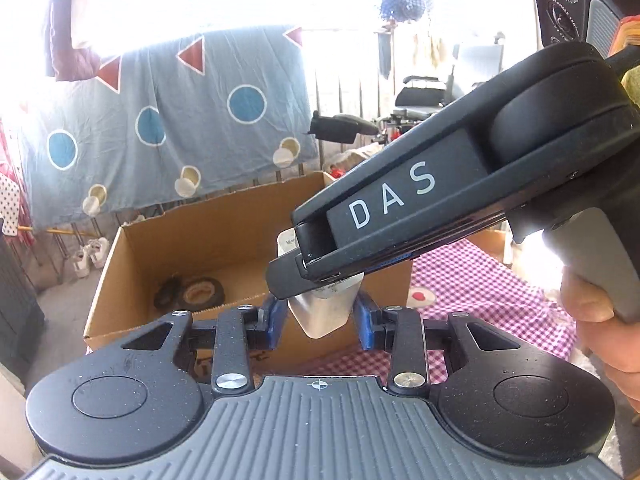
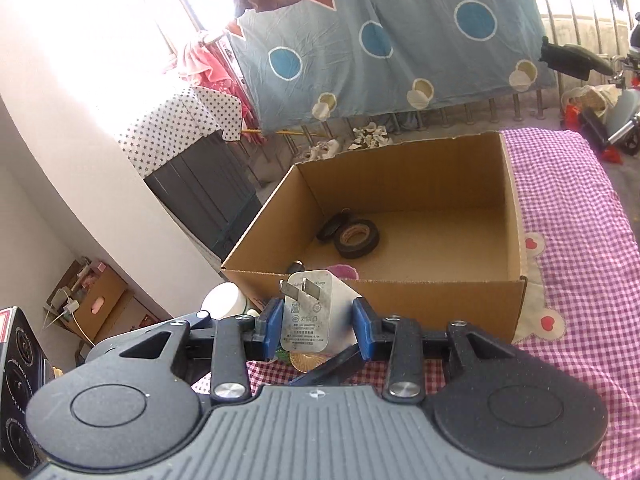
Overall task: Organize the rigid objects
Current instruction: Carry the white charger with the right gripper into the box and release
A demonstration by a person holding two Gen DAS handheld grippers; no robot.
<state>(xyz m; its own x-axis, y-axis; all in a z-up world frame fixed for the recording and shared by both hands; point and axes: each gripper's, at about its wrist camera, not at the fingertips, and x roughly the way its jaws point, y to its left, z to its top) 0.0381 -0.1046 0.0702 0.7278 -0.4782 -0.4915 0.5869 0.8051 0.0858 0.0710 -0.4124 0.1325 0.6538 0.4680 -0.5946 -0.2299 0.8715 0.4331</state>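
A white wall charger with two metal prongs point(image 2: 312, 312) sits between the blue pads of my right gripper point(image 2: 316, 326), prongs up, in front of the open cardboard box point(image 2: 514, 216). In the left wrist view the same charger point(image 1: 324, 314) sits between the blue pads of my left gripper point(image 1: 322, 320), and the right gripper's body marked DAS point(image 1: 400, 216) crosses above it. Both grippers appear closed on the charger. Rolls of black tape point(image 2: 354, 236) lie on the box floor, also seen in the left wrist view point(image 1: 192, 292).
The box stands on a pink checked cloth point(image 2: 580, 240). A blue patterned sheet point(image 2: 384, 40) hangs on railings behind. A dark cabinet point(image 2: 200, 196) and a white wall are to the left. A white bowl point(image 2: 224, 300) is below the box's corner.
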